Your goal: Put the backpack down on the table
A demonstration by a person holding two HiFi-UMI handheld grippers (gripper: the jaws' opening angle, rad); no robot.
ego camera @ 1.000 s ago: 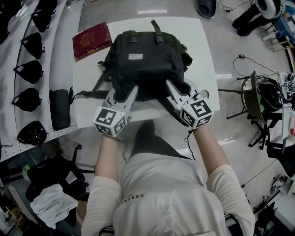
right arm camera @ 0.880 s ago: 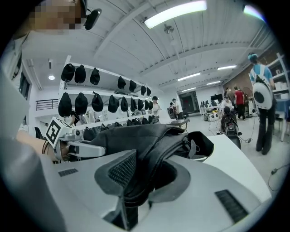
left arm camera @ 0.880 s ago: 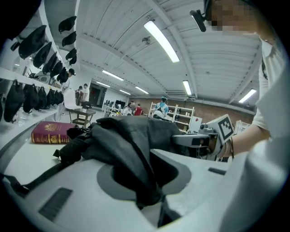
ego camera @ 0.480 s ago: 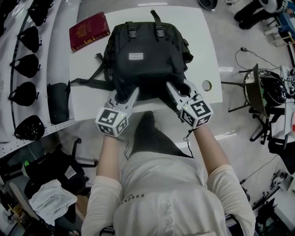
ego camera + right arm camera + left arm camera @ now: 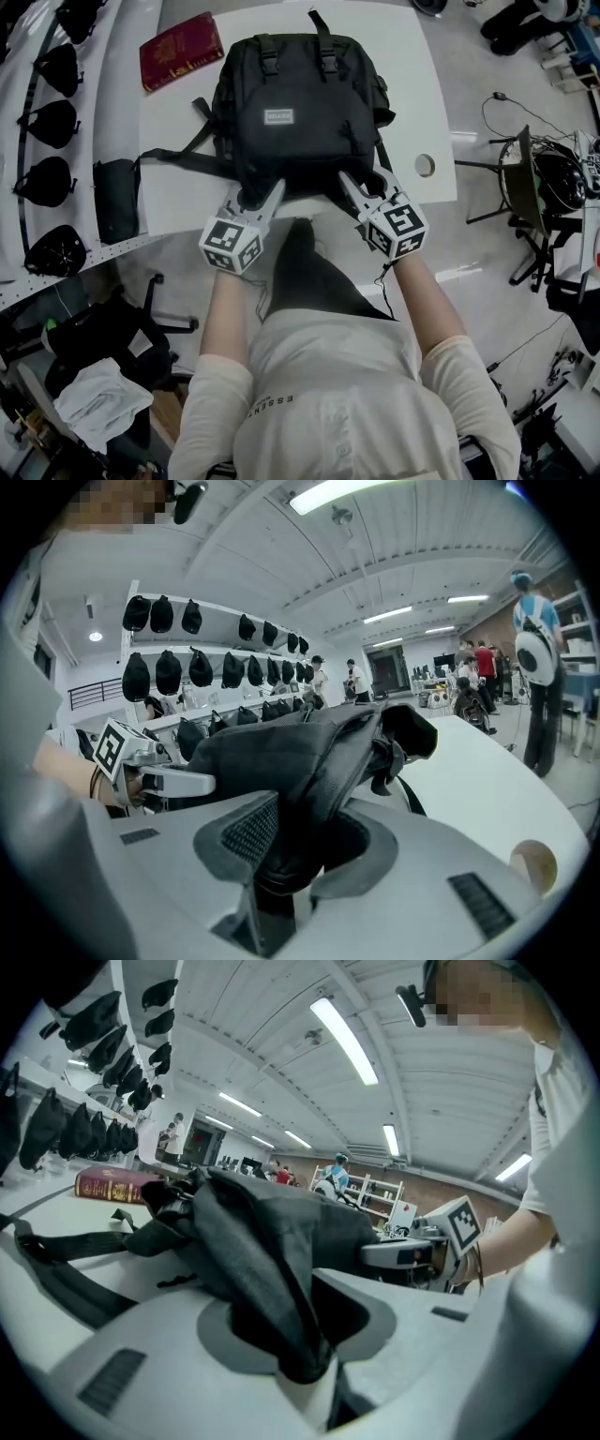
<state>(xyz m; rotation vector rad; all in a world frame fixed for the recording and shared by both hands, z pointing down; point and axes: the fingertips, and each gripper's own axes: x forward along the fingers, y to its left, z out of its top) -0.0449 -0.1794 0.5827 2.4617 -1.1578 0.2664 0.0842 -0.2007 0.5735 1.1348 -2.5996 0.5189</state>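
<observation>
Head view: white table point(image 5: 412, 84) bears backpack point(image 5: 291, 103); left fingers point(image 5: 270, 197) clamp it, right fingers point(image 5: 352, 189) opening around it.

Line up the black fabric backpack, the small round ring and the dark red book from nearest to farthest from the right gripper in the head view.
1. Black fabric backpack: between the right gripper's opening jaws.
2. Small round ring: close by, to its right.
3. Dark red book: far top-left corner.
</observation>
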